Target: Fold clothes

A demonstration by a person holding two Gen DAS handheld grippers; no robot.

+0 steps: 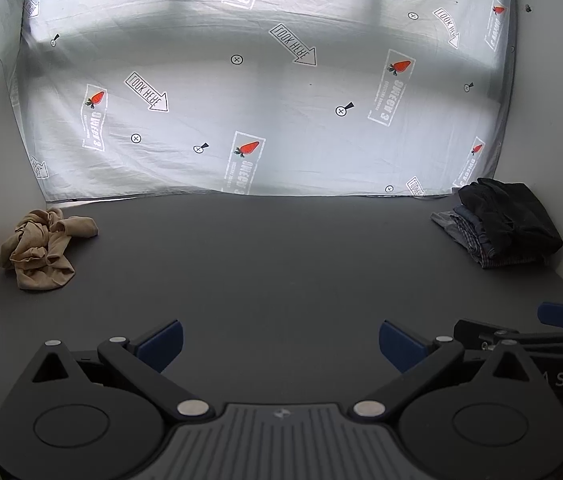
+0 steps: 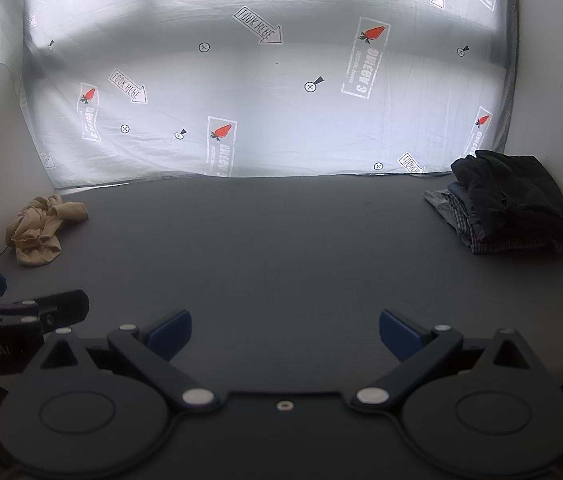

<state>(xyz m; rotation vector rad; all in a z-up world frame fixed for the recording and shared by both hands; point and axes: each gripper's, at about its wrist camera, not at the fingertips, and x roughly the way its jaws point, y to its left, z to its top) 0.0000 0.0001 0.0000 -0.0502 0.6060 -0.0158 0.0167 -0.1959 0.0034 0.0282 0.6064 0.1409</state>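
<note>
Both tools hang low over the dark bench (image 1: pixel 281 264), and nothing is in hand. The left gripper (image 1: pixel 279 344) has its blue pads spread wide, released, with bare surface between them. The right gripper (image 2: pixel 285 334) is the same, jaws apart and empty.

At the middle left of the frame, by the pale wall, lies a crumpled tan garment (image 1: pixel 43 248), bunched and clearly unfolded. At the middle right sits a stack of folded clothes (image 1: pixel 501 228), dark piece on top, checked fabric beneath. Behind it all hangs the printed sheet (image 1: pixel 265 92) with its carrots and arrows.

By my reading, this is the gap between garments: pile done, tan piece waiting. The next move calls for a reach to the left, a pinch on an edge of that bundle, then dragging it to the centre and spreading it flat.
</note>
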